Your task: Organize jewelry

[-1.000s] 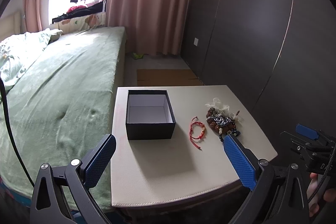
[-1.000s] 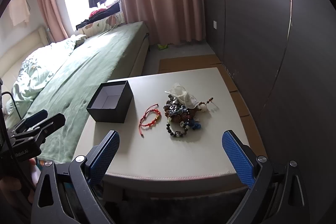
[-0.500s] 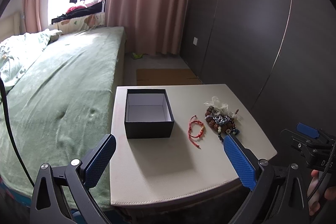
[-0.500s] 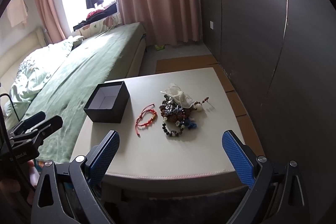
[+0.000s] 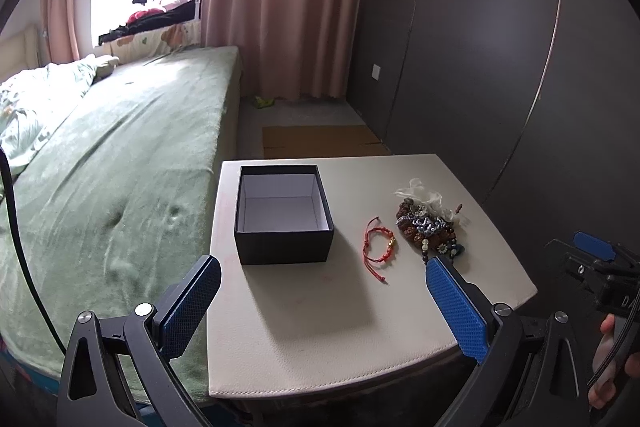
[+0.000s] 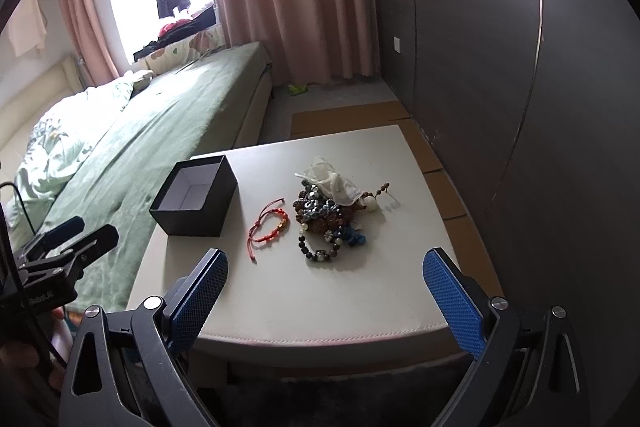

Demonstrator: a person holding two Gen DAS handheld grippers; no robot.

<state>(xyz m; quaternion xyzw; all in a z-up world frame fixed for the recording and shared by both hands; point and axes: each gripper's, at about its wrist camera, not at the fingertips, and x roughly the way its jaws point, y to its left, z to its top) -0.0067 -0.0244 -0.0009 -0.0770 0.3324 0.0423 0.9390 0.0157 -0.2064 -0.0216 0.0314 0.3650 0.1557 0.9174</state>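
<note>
I am holding both tools wide open and empty at the bottom of each frame: the left tool (image 5: 320, 301) and the right tool (image 6: 326, 293). On the table (image 5: 320, 339), the black box (image 5: 283, 215) is sitting open at centre. The red bracelet (image 5: 378, 243) is lying just right of it, and the bead pile (image 5: 428, 225) is lying further right.

Beige table (image 5: 320, 339) carries black box (image 5: 283, 215), red bracelet (image 5: 379, 239), bead pile (image 5: 430, 227).
</note>
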